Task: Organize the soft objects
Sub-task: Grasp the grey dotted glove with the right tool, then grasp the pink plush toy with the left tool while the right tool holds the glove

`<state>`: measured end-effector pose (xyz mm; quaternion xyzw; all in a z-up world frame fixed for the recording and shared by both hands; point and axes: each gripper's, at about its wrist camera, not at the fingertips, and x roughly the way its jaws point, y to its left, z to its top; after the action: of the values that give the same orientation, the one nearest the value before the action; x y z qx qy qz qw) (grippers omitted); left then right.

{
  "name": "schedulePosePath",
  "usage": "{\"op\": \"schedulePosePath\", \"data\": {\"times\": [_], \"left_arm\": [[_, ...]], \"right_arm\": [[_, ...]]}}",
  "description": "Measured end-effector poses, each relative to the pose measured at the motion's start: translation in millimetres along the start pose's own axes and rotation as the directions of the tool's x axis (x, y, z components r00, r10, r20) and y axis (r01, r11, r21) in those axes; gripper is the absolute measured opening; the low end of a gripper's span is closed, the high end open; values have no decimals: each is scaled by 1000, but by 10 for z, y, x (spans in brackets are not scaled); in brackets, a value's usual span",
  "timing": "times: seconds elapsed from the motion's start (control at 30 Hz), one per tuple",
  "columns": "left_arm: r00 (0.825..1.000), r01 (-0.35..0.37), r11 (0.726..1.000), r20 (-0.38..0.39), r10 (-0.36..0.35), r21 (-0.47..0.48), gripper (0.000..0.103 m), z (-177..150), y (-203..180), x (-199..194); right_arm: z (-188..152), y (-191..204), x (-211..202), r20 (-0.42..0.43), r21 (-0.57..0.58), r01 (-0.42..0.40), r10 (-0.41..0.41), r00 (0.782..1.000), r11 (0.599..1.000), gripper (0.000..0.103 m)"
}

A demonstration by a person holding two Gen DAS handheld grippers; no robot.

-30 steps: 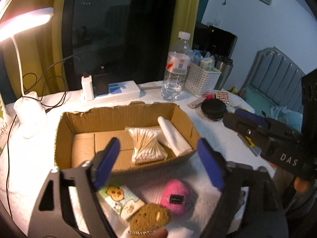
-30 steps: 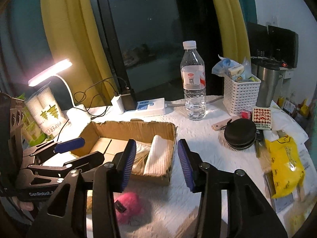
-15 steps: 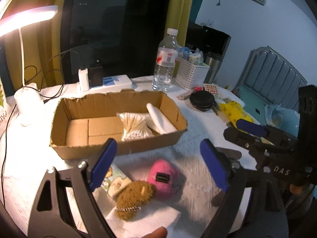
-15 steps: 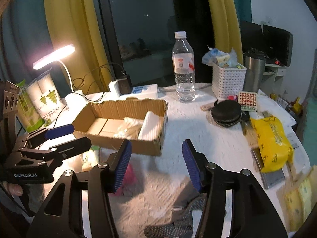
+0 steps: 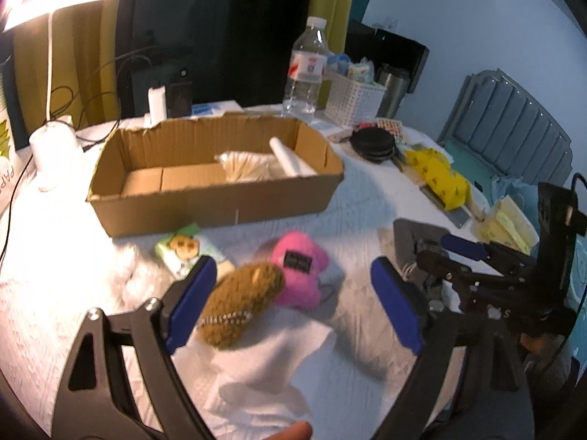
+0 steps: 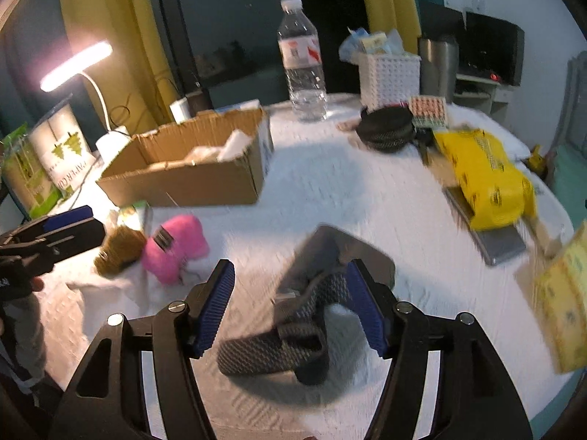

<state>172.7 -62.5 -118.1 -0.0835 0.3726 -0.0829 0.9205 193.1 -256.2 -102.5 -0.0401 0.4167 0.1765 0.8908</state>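
Note:
A brown plush [image 5: 242, 299] and a pink plush [image 5: 299, 267] lie side by side on the white cloth, in front of a cardboard box [image 5: 216, 205]. My left gripper [image 5: 293, 304] hangs open over them, its left finger beside the brown plush. In the right wrist view a grey woven strap item [image 6: 279, 344] lies on the cloth between the fingers of my right gripper [image 6: 290, 308]. Its jaws are opening and the pads do not press on the strap. The box holds a bag of cotton swabs [image 5: 245, 163] and a white roll [image 5: 290, 157].
A green tissue packet [image 5: 183, 253] lies left of the plushes. Behind the box stand a water bottle [image 5: 306, 69], a white basket [image 5: 354, 101] and a lit desk lamp [image 5: 51, 135]. A black round pouch [image 6: 385, 130] and a yellow pack [image 6: 488, 179] lie at right.
Both grippers have pulled back and sunk toward the cloth, so the box now looks farther off. The right jaws have widened, and the grey strap item has come into view between them.

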Motion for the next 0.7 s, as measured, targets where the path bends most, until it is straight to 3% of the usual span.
{"op": "schedulePosePath", "data": {"times": [0.23,0.37,0.7], "left_arm": [[1000,-18,1000,-17,18,11,87,-53,-4,35],[1000,-17,999,-13,18,36,87,-7,-90,67],[997,-47,993,-59,53,109,87,106,-315,455]], "right_arm": [[-154,-18,215,-52,2,9,-9,999,1000,65],[-162,-74,291,-60,2,13,-12,998,1000,33],[-98,-258,108,4,39,-52,52,999,998,29]]}}
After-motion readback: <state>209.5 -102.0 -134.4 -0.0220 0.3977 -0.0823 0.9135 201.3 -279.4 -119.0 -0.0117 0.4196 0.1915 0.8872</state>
